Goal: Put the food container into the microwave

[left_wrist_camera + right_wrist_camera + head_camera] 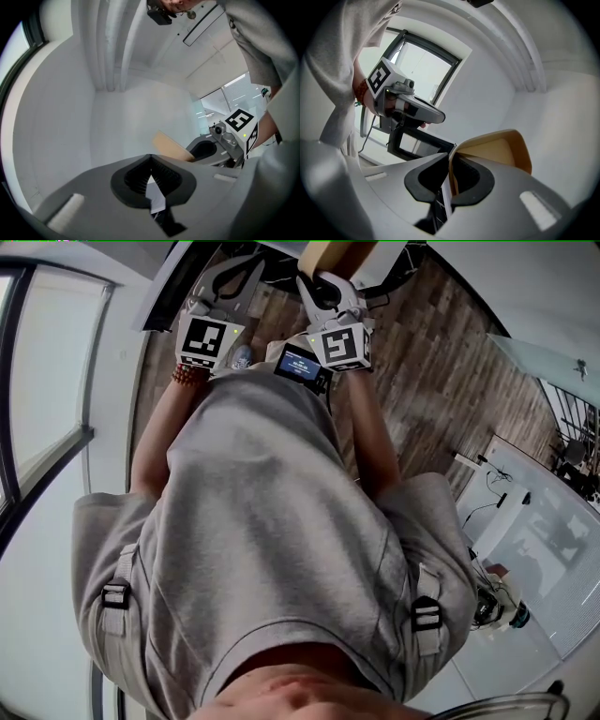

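A tan paper food container (501, 150) hangs from my right gripper (449, 176), whose jaws are shut on its thin rim. In the head view the container (333, 257) shows at the top edge, just past the right gripper (323, 287). My left gripper (150, 176) is shut with nothing between its ribbed pads, and in the head view the left gripper (232, 277) is held beside the right one. From the left gripper view the container (171, 146) and the right gripper (206, 150) lie to the right. A dark microwave door (412, 143) with a mesh window shows behind the left gripper (426, 115).
Wooden floor (450, 352) lies below the grippers. A tall window (47, 381) runs along the left. A white desk (525, 521) with cables stands at the right. A small lit screen (302, 365) sits by the right gripper's marker cube. The person's grey shirt fills the lower head view.
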Demonstrator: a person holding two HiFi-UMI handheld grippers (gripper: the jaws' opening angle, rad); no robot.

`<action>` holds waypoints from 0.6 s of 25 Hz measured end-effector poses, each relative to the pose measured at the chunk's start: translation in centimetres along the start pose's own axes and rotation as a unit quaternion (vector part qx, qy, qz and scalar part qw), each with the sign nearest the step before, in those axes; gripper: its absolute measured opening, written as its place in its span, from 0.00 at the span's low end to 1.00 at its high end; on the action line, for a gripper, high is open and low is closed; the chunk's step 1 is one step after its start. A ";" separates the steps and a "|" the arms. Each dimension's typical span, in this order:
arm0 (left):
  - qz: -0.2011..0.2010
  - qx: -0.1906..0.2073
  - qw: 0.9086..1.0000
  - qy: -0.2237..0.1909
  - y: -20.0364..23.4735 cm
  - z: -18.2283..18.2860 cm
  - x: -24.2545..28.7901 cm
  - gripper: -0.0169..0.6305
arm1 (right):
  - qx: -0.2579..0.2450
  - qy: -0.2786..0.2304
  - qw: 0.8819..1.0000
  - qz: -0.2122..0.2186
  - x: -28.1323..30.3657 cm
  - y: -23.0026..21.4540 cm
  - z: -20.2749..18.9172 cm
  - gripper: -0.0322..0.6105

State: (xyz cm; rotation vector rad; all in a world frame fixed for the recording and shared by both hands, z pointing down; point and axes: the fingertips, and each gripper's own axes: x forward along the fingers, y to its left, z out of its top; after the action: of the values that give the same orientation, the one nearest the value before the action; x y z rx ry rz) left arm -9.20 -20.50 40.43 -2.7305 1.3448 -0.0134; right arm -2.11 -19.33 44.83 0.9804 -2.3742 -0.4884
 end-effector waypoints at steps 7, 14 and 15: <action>0.002 -0.003 1.000 0.005 0.3 -0.2 -1.3 0.03 | -0.018 0.012 1.000 0.020 0.1 1.1 0.1 0.12; -0.001 -0.011 1.000 0.013 0.3 -1.1 -2.0 0.03 | -0.018 0.018 0.999 0.033 0.8 1.8 0.0 0.12; -0.003 -0.012 1.000 0.016 0.3 -1.2 -2.1 0.03 | -0.019 0.019 0.999 0.035 1.0 1.9 0.0 0.12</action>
State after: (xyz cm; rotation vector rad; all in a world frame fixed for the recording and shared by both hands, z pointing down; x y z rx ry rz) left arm -10.80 -19.14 41.71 -2.7662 1.3534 -0.0409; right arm -3.70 -18.75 46.13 0.8786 -2.3477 -0.4809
